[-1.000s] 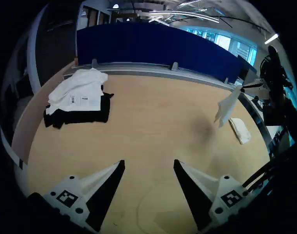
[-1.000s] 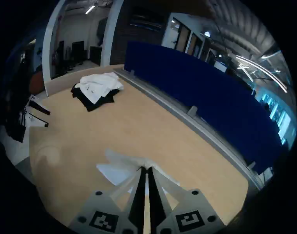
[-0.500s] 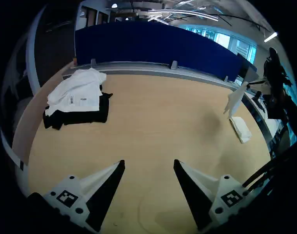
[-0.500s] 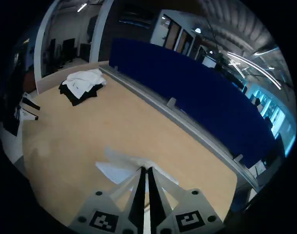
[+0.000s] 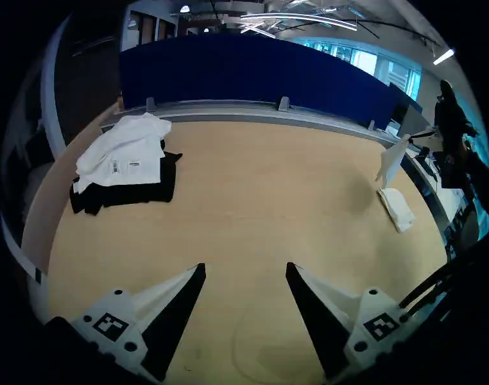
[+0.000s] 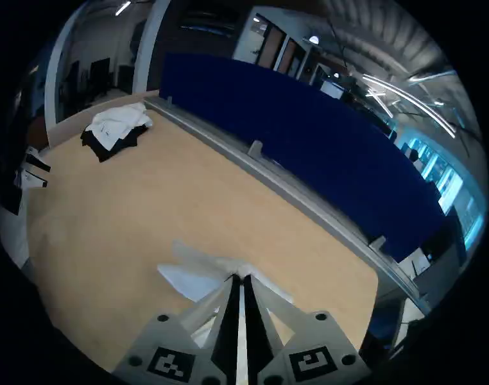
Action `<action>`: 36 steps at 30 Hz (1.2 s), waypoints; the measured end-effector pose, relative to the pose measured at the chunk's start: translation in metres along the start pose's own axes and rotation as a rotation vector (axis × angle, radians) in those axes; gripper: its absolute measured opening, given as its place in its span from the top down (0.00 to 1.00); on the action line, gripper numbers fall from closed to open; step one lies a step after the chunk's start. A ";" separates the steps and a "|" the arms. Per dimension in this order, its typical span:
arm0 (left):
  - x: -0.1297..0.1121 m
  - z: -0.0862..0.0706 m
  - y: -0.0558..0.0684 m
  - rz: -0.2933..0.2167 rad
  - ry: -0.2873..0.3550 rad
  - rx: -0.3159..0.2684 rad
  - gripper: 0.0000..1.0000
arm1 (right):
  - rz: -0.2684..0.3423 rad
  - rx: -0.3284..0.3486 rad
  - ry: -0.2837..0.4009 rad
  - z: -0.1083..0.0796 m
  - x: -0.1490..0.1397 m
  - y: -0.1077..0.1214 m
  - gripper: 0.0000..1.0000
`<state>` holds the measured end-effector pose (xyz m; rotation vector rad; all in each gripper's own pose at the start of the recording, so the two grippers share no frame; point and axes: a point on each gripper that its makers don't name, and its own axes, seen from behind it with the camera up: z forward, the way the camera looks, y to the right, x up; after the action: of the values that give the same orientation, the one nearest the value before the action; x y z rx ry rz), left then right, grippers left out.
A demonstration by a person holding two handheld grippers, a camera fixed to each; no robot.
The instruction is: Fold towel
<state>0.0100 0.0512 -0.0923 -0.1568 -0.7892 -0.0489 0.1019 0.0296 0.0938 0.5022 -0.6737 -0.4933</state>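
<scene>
- Left gripper view: the left gripper (image 5: 244, 266) hangs over the pale wooden desk (image 5: 257, 192), its jaws spread wide with nothing between them.
- At 3 o'clock, above the desk's far edge, the white towel (image 5: 392, 163) hangs in the air, lifted off the desk. Just beneath it lies a small folded white cloth (image 5: 397, 208).
- At 10 o'clock sits a pile of clothes (image 5: 126, 163), white over black, well apart from the towel. A blue partition (image 5: 257, 70) runs along the back at 12 o'clock.
- Right gripper view: the right gripper (image 6: 239, 277) has its jaws pressed together on the towel's edge. The cloth fans out from the tips towards 10 o'clock in loose folds.
- The towel looks light, soft and limp, so I reckon it will sag and swing wherever it is not held. The sensible hold for the open jaws is a free corner or hem, pinched firmly, since thin cloth could slip out.
</scene>
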 end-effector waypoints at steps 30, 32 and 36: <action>0.003 0.003 0.019 0.016 -0.012 0.004 0.07 | 0.056 0.000 -0.094 -0.005 -0.078 0.013 0.96; 0.003 0.003 0.020 0.018 -0.012 0.002 0.07 | 0.072 -0.005 -0.109 -0.010 -0.092 0.013 0.96; 0.003 0.004 0.022 0.025 -0.013 -0.001 0.07 | 0.107 -0.012 -0.144 -0.020 -0.123 0.008 0.96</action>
<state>0.0121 0.0734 -0.0900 -0.1682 -0.8003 -0.0253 0.0347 0.1124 0.0289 0.4197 -0.8306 -0.4355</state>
